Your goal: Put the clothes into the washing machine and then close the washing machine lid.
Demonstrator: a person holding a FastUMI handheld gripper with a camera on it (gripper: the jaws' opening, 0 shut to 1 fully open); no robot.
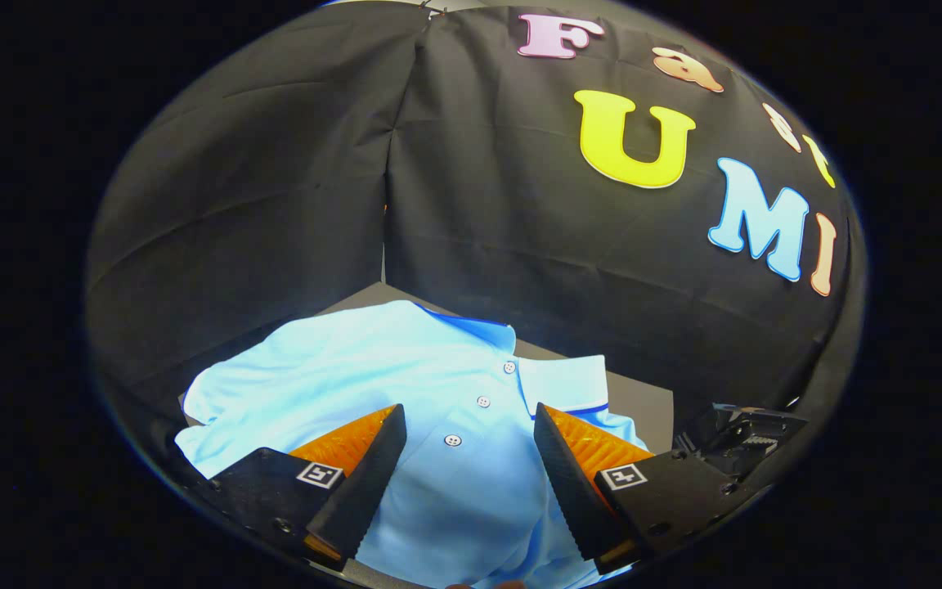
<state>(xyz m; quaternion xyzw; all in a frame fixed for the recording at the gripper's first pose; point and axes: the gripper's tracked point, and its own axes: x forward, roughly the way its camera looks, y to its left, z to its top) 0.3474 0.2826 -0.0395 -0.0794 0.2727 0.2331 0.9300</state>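
A light blue polo shirt (pixel 373 368) lies spread on a grey table (pixel 643 401), its collar and a row of white buttons facing up. My gripper (pixel 468 425) hovers over the shirt's button placket with its two fingers (pixel 373 458) wide apart. The cloth shows between them and neither finger presses on it.
Black cloth walls stand close behind and to both sides of the table. A black part of the device (pixel 737 438) sticks out to the right of the fingers. Bare grey tabletop shows beyond the collar on the right.
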